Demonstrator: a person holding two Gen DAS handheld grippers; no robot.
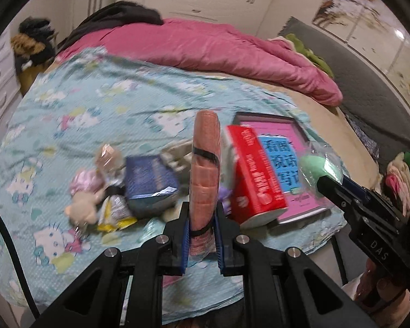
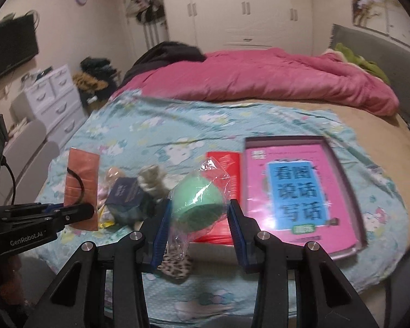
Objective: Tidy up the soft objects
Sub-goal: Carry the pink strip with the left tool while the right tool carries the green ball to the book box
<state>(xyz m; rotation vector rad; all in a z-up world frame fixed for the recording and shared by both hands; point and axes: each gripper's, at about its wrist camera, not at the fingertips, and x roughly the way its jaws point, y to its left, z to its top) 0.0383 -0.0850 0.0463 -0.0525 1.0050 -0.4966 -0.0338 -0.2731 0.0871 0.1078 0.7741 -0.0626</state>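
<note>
A purple tray (image 2: pixel 339 147) holds a pink book (image 2: pixel 295 191).

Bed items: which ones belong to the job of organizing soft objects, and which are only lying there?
Belonging to the job:
- salmon fabric strip, held in left gripper
- green sponge in plastic wrap, held in right gripper
- small plush toys

Just lying about:
- red book
- pink book
- blue box

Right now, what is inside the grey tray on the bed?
The tray holds a pink book with a blue title panel. A red book leans at its left edge. Whatever lies beneath the pink book is covered.
</note>
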